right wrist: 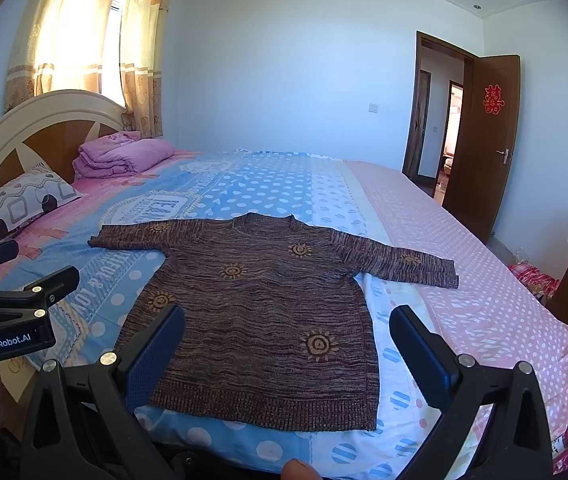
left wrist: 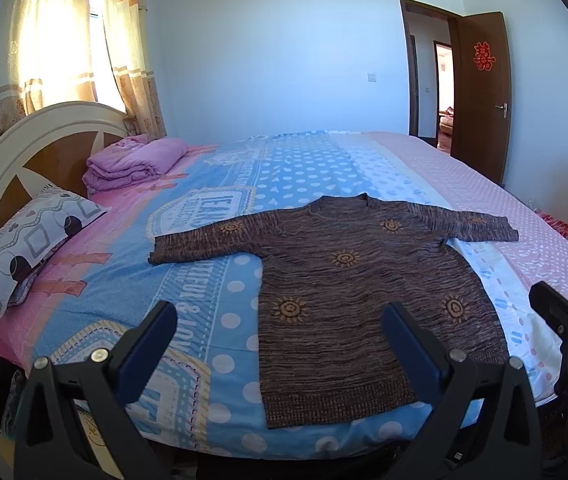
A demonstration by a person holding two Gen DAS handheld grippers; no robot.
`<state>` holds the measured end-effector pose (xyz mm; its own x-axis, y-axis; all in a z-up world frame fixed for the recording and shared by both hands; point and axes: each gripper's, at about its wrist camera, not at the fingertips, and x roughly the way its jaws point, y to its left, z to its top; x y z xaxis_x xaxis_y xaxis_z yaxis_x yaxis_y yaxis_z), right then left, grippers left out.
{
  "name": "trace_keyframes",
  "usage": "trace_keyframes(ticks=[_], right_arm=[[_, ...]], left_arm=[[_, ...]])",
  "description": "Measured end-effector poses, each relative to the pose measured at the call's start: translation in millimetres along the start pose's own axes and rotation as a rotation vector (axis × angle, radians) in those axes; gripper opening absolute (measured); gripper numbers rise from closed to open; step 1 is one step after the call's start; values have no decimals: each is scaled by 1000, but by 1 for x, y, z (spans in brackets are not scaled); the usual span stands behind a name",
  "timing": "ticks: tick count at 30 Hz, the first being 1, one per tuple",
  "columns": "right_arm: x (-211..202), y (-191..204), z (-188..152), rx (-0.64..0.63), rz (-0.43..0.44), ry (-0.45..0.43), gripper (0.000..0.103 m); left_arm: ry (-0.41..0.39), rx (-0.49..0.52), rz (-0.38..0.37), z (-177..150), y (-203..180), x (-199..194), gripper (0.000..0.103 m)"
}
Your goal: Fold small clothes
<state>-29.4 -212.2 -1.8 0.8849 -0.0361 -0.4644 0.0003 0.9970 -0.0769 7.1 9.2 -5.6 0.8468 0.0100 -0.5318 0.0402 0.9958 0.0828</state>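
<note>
On the bed (left wrist: 484, 200), near its front edge: a brown marled knit sweater with orange sun motifs (left wrist: 344, 300), lying flat and face up. Hem toward the person, neckline away toward the far side, both sleeves stretched out sideways. Long axis of the body runs straight away from the grippers; the sleeves cross it at right angles.

Left gripper (left wrist: 279, 344): fingers spread wide, holding nothing, hovering above the near edge of the bed. Its view straddles the sweater's left side edge and hem corner. Right gripper (right wrist: 288, 348): also spread wide, empty, poised over the hem with the right hem corner lying between its fingers in view. Neither touches the cloth.

Each hem corner sits just ahead of its own gripper, so the two are about equally near. The sleeve cuffs lie well apart, out to either side and farther up the bed.

Judgement: folding has not begun; no crease or turned edge shows. A first grasp looks likely at the hem or at a sleeve.

Also noted: folded purple quilt (left wrist: 135, 164) and patterned grey-white pillow (left wrist: 31, 240) by the headboard, well clear of the sweater.
</note>
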Motion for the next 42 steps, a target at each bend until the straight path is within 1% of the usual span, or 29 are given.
trace_keyframes(ticks=[42], right_arm=[[11,-6,-2,15,7,38,102]], left_arm=[[2,-6,13,0,7,6,103]])
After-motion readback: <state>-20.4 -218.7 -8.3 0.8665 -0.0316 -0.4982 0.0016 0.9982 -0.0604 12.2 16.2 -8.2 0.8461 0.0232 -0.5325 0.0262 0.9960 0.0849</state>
